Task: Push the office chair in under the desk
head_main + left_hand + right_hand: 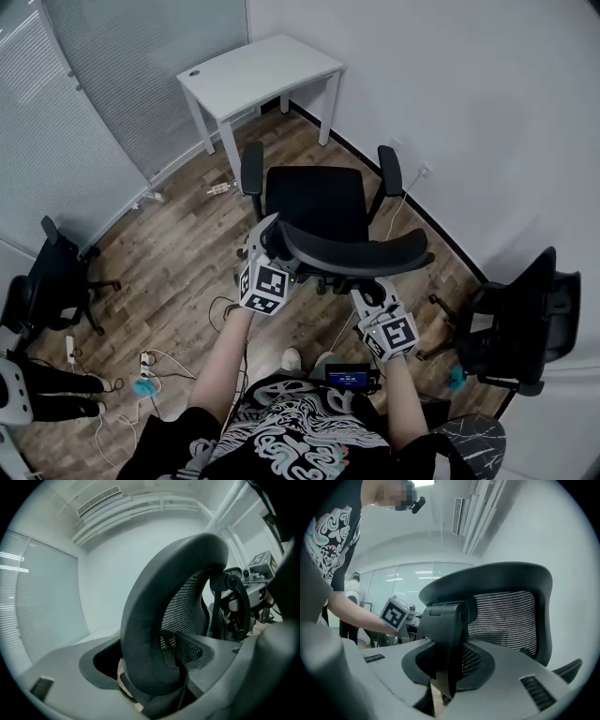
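Observation:
A black office chair [317,202] stands on the wood floor, its seat facing a white desk [262,73] by the far wall, a short way off. I stand behind it. My left gripper [272,246] is closed on the left end of the curved backrest rim [361,253]. In the left gripper view the rim [150,620] fills the gap of the left gripper [154,681]. My right gripper [367,292] holds the rim's right part from behind. In the right gripper view a black frame piece [445,634] sits between the jaws of the right gripper [445,667], beside the mesh back [501,616].
A second black chair [52,281] stands at the left and a third [525,319] at the right near the wall. Cables and a power strip [141,361] lie on the floor to my left. A blind-covered glass partition [56,122] runs behind the desk.

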The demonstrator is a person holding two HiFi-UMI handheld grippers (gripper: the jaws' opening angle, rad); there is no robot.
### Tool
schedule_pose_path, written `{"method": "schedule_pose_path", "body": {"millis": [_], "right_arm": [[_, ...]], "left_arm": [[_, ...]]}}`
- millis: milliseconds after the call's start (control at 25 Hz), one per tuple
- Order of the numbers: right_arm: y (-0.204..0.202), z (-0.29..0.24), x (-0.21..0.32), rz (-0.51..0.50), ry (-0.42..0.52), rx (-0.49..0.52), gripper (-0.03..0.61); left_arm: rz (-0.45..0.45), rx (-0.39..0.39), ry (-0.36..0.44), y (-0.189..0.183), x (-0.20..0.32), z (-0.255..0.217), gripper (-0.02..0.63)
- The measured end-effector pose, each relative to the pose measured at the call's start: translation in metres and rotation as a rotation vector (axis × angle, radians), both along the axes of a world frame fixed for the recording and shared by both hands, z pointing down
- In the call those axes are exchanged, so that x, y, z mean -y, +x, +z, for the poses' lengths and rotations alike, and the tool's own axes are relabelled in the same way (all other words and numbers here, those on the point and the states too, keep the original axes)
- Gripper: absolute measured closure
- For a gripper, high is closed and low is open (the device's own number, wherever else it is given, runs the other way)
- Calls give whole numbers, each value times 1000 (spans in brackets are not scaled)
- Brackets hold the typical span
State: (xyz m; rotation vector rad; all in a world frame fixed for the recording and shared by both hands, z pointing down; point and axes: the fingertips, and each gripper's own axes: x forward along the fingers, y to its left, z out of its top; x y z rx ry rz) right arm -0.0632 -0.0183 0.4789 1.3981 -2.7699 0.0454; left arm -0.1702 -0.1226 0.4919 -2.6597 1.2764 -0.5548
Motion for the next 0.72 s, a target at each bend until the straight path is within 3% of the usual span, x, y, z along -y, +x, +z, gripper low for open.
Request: {"method": "schedule_pose_path", "body": {"millis": [720], "right_arm": [[1, -1, 3, 5, 15, 2, 531]], "left_arm": [[-5, 6, -5, 1, 4, 1, 244]]}}
